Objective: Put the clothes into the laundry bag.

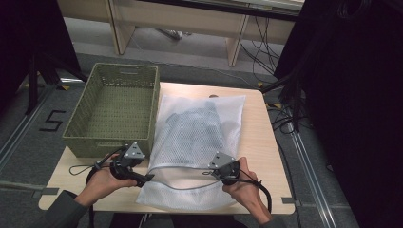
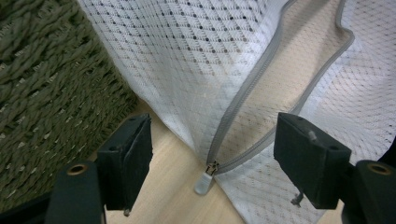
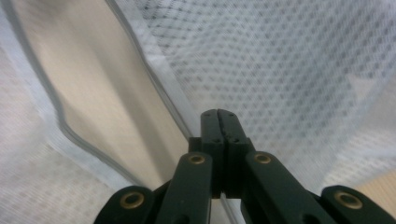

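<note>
Two grippers work the near, open end of a white mesh laundry bag [image 1: 199, 137], which lies flat on the worktop [image 1: 259, 137] just beside a green woven basket [image 1: 116, 107], with a pale garment [image 1: 197, 121] inside it. The right gripper [image 3: 218, 114] has its fingers pressed together on the upper zip edge [image 3: 154, 79], apparently to lift that edge so the mouth gapes. The left gripper [image 2: 212, 140] holds its fingers spread, gripping nothing, straddling the zip pull [image 2: 205, 179] at the closed end of the zip, probably positioned to take hold of it. In the high view, both hands enter from the near edge, grippers angled forward and down toward the bag's mouth.
</note>
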`<state>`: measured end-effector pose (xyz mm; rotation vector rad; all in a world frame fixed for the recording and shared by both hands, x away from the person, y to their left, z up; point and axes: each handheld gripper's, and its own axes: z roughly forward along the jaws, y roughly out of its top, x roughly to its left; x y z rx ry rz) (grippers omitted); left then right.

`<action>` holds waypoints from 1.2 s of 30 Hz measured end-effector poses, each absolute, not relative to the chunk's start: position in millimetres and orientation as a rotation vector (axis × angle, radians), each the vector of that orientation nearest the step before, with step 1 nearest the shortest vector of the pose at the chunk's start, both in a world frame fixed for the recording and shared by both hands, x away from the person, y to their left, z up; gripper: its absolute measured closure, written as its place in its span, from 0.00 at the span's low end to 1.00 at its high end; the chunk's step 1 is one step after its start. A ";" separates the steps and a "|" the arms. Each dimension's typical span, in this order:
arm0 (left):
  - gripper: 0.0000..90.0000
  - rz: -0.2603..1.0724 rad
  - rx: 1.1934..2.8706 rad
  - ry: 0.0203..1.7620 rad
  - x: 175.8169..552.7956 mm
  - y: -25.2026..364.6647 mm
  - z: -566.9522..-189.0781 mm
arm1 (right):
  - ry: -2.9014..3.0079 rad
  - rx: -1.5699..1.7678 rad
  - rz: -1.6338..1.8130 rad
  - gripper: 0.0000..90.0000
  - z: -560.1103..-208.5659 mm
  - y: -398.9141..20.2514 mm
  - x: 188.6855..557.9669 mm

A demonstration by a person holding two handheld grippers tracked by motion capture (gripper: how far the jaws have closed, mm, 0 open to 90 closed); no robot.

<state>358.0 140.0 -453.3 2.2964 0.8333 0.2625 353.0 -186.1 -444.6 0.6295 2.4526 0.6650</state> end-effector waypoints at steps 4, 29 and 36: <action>0.31 0.254 2.291 0.845 357.8 139.9 -453.6 | 2.469 0.688 0.633 1.00 -451.4 -197.5 357.5; 0.30 0.272 2.317 0.838 358.5 145.4 -454.8 | 2.413 0.754 0.555 1.00 -470.7 -211.0 367.5; 0.30 0.271 2.317 0.843 358.2 145.6 -455.5 | 2.437 0.907 0.644 0.80 -469.1 -224.8 362.5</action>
